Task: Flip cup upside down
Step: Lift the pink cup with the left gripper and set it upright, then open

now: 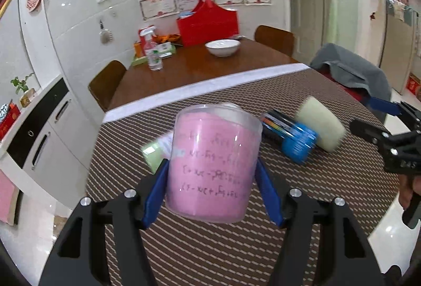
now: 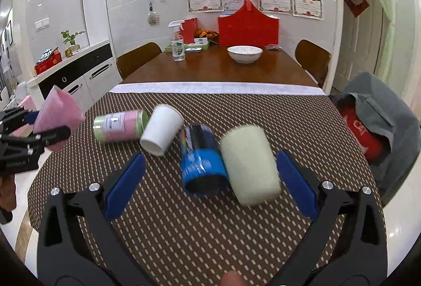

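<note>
Table (image 2: 276, 70) with woven mat (image 2: 210, 220)
On the mat around the blue cup (image 2: 201, 162): pale cup (image 2: 250, 165) touching its right, white cup (image 2: 161, 133) left, pink-green can (image 2: 118, 125) farther left; bowl (image 2: 244, 53) beyond.

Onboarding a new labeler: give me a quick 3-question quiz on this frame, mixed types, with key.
1. True or false: the left gripper has its jaws shut on the pink cup.
2. Multiple choice: what lies directly ahead between the open jaws of the right gripper? A) white bowl B) blue cup and pale green cup C) spray bottle
3. Fill in: the white cup lies on its ____ on the woven mat.

Key: 1 true; 2 B; 3 side.
</note>
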The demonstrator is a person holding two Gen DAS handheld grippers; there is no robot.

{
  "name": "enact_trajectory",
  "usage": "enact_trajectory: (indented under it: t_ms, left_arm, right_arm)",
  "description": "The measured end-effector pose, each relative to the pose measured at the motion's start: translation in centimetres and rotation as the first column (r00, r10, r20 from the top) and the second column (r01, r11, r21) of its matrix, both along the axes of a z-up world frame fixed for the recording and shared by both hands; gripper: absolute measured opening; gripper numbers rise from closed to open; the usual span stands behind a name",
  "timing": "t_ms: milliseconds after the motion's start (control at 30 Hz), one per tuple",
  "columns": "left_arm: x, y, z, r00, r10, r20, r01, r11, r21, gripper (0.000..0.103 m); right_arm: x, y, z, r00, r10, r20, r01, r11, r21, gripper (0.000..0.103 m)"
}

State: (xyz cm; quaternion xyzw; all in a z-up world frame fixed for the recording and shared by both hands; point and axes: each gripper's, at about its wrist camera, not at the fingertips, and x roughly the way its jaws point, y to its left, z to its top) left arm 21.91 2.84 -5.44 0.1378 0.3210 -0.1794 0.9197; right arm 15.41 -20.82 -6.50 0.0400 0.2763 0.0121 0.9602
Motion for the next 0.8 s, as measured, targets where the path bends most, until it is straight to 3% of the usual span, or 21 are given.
enact_trajectory:
  t_ms: [333,800]
  left_arm:
    - [-5.9,-4.6,-5.3,0.991,-0.121,-0.059,0.121,0.993,-0.001,0.064]
    - [-5.1,-7.2,-10.1,0.972,-0.159,-0.173,0.159,0.987,-0.015,0.065]
  right_arm:
    - [-5.5,-2.3,-3.2,0.997,-0.072,-0.003,0.072,0.997,0.020,0.097]
    - [-7.1,-3.2,-4.4,0.995,-0.095,-0.005,0.095,0.995,0.010,0.097]
